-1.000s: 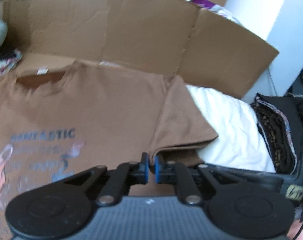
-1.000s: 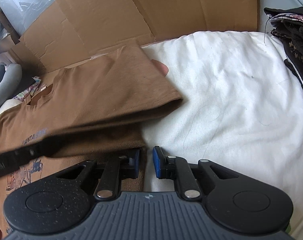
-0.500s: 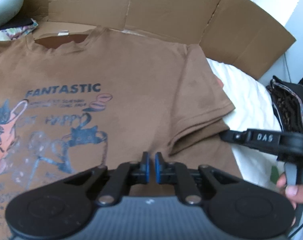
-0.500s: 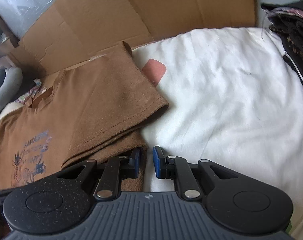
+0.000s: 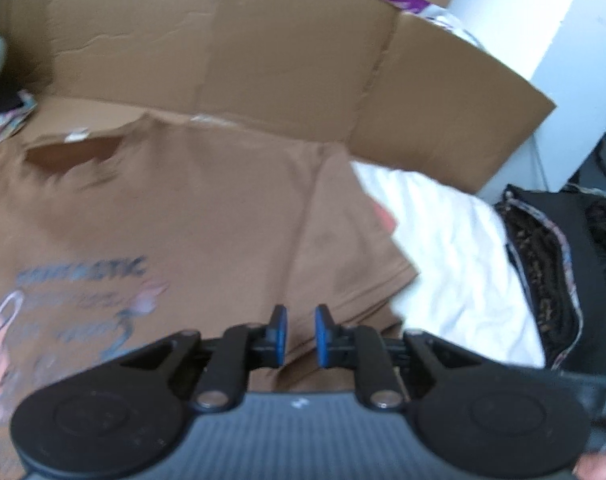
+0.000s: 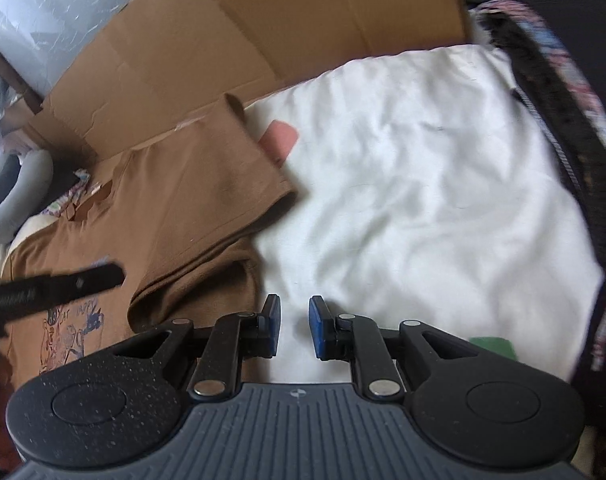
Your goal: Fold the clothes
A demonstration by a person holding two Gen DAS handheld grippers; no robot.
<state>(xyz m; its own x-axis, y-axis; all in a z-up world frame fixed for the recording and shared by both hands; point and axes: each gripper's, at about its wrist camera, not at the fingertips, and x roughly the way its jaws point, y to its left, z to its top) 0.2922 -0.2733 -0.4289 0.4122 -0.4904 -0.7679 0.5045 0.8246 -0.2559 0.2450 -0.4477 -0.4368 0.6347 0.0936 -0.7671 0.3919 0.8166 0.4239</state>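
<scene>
Both pairs of fingers have parted since half a second ago. The left gripper [image 5: 301, 336] now stands spread with nothing between its pads, above the brown T-shirt [image 5: 207, 216] near the sleeve [image 5: 351, 256]. The right gripper [image 6: 290, 330] is likewise spread and holds nothing, over the white bedding [image 6: 415, 184] beside the shirt's edge. Cardboard [image 5: 263, 76] stands behind.

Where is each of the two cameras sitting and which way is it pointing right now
Left wrist: rides the left gripper, looking forward over the brown T-shirt toward the cardboard; its own open fingers show, nothing between them.
Right wrist: rides the right gripper, looking over the white bedding beside the shirt's sleeve; its open fingers show, plus part of the other gripper at left.
Shared: T-shirt, cardboard, white bedding, dark clothes pile.
</scene>
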